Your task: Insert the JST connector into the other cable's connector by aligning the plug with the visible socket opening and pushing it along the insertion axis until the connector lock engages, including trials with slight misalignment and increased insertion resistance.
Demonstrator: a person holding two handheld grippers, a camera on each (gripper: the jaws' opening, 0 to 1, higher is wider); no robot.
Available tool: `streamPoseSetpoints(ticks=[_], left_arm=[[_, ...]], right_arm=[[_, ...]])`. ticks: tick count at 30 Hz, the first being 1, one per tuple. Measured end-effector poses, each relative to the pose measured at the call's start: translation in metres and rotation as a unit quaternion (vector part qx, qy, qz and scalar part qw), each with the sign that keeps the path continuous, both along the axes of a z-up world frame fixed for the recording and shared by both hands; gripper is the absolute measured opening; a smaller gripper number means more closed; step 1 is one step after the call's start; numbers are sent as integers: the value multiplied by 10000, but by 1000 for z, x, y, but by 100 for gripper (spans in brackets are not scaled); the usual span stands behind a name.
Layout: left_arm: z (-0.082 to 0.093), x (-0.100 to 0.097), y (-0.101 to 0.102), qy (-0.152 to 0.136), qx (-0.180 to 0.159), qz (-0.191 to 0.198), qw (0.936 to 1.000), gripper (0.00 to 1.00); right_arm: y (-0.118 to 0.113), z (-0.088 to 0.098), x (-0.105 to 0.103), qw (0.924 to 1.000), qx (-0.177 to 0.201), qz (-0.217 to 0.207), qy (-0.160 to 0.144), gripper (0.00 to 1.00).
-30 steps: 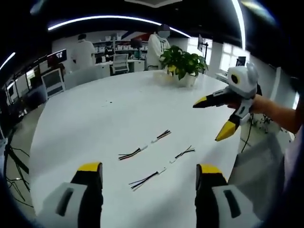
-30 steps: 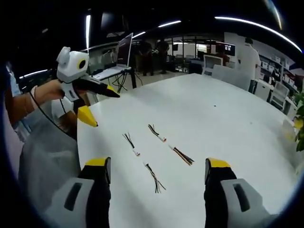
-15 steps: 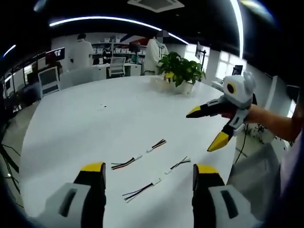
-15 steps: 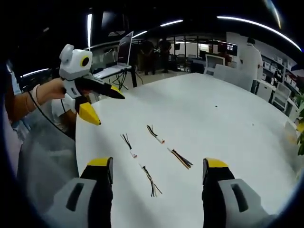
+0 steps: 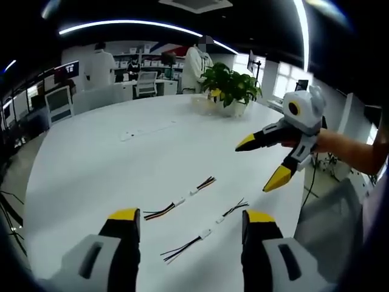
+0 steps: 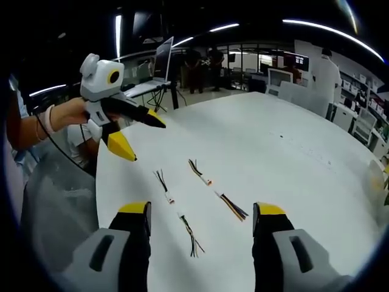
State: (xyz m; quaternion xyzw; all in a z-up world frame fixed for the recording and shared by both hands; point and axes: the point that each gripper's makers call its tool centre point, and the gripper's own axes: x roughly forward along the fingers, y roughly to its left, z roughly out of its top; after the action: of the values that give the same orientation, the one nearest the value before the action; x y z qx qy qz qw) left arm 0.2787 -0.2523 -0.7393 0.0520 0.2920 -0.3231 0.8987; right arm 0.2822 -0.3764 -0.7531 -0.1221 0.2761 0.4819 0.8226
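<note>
- In the left gripper view, our left gripper [image 5: 185,222] hangs over the white table [image 5: 91,164] with its jaws wide apart and nothing between them; two pairs of cables lie on the table ahead, the far cable pair [image 5: 180,200] and the near cable pair [image 5: 203,233], each with small white plugs close together in the middle; our right gripper [image 5: 262,163] comes in from the right, jaws spread, holding nothing; a green plant [image 5: 231,85] stands at the far edge.
- In the right gripper view, our right gripper [image 6: 200,213] is open and empty above the table [image 6: 292,152]; four cable pieces lie between and beyond its jaws; our left gripper [image 6: 141,132] floats at the left, open too.
</note>
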Motion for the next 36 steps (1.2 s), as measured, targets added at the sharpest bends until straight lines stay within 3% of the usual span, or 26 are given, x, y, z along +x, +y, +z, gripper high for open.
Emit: streamPoseSetpoints(ticks=[21,36], left_arm=[[-12,15,-3,32,229,-182,9996,57],[-23,29,-5,75,330,-229,9992,53]], right_arm=[[14,-2,15,9995,164,238,106,54],[29,-15,20,9982,96,532,245,51]])
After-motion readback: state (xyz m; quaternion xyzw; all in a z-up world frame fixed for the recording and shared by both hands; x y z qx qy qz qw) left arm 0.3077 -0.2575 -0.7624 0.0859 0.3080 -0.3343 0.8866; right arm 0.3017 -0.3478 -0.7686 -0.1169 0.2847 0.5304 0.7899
